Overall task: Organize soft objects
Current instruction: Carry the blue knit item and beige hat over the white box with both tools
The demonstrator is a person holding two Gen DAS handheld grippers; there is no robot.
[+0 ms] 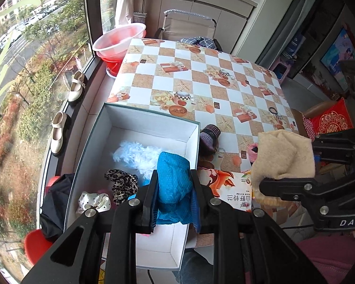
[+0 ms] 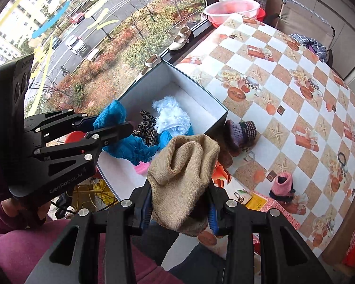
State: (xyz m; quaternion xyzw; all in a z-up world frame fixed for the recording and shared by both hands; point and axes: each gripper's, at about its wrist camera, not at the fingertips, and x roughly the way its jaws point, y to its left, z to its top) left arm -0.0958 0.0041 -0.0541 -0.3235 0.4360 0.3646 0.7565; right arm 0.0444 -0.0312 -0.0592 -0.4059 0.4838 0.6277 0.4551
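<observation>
My left gripper [image 1: 174, 198] is shut on a blue knitted cloth [image 1: 174, 179] and holds it over the near end of the white box [image 1: 151, 120]; it also shows in the right wrist view [image 2: 111, 124]. My right gripper [image 2: 181, 209] is shut on a beige knitted cloth [image 2: 184, 163] above the table's near edge, right of the box; the cloth also shows in the left wrist view [image 1: 284, 158]. Inside the box lie a white fluffy piece [image 1: 135, 156], a leopard-print scrunchie [image 1: 123, 182] and a polka-dot scrunchie [image 1: 94, 201].
On the checked tablecloth [image 1: 201, 75] lie a purple knitted item [image 2: 241, 131] by the box corner, a pink knitted item [image 2: 282, 185], a black hair tie [image 2: 342, 158] and a printed packet [image 1: 227, 184]. Pink basins [image 1: 119, 40] stand on the window sill.
</observation>
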